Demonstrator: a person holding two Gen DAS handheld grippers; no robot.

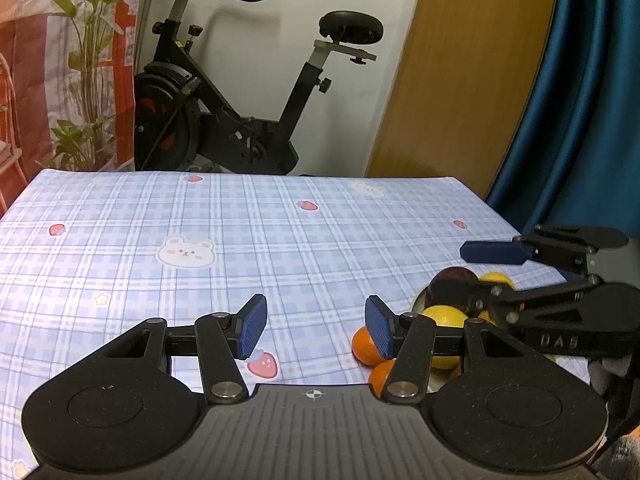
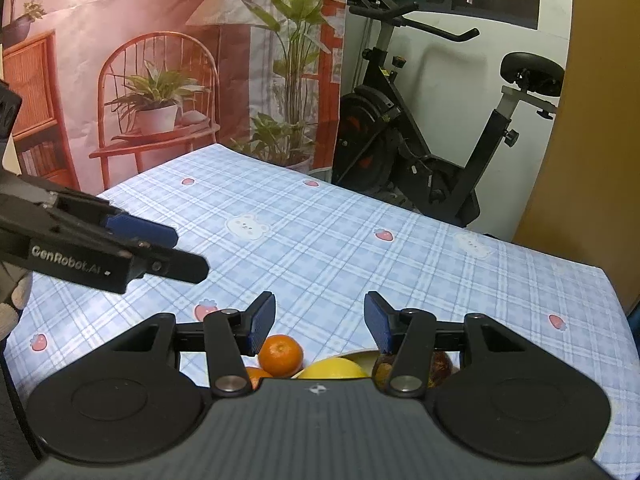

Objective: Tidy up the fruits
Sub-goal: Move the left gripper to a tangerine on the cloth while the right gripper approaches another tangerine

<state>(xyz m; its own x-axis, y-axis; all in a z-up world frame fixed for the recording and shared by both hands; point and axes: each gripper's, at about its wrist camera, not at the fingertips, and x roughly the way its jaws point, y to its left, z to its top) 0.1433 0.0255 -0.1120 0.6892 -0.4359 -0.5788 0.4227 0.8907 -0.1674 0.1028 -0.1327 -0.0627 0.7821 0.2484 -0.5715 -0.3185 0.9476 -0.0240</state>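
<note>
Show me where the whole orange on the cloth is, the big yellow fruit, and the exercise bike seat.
orange [image 2: 280,354], right wrist view, middle of its peel beside the stem dimple.
yellow fruit [image 1: 444,316], left wrist view, its upper rounded side.
exercise bike seat [image 1: 351,27], left wrist view, centre of the black saddle.

We see a table [image 1: 224,216] covered in a pale blue plaid cloth printed with strawberries and white bears. Behind it stands a black exercise bike [image 2: 432,136] against a white wall [image 1: 256,40]. Beside the bike hangs a printed backdrop [image 2: 152,64] showing a red chair, a lamp and potted plants. A tan wooden panel [image 1: 468,68] and a teal satin curtain [image 1: 584,112] close the other side.
</note>
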